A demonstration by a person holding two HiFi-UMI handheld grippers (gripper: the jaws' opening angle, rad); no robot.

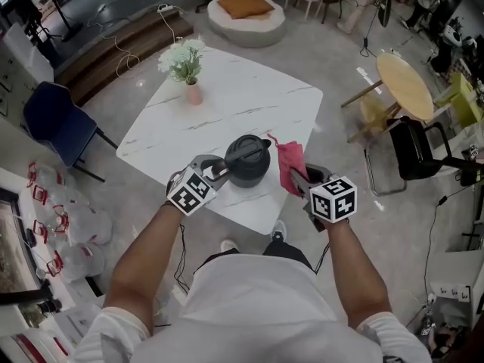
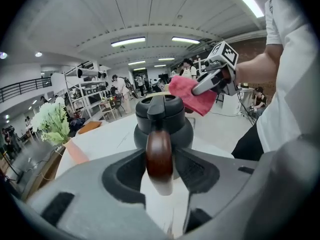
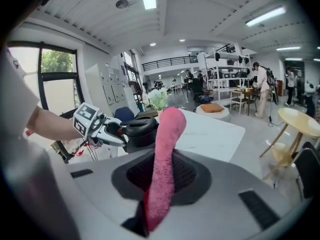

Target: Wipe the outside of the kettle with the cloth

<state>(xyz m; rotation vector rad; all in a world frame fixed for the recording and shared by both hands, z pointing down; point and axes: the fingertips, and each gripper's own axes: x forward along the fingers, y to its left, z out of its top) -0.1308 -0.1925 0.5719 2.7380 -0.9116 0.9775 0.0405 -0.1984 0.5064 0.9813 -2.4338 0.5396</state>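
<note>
- While the kettle stood near the table's near edge, the head view showed the left gripper at its left and the right gripper at its right, but not how either set of jaws stood.
- Only the left gripper view showed that grip. The brown handle stood upright between the jaws, which pressed on both its sides with no gap visible.
- Only the right gripper view showed the other grip. The jaws were pinched on the pink cloth, whose free end rose above them.
- From the head view the cloth hung just beside the kettle's right side, off the table. No view settled whether the two touched.
- Flowers stood well apart at the table's far left.
</note>
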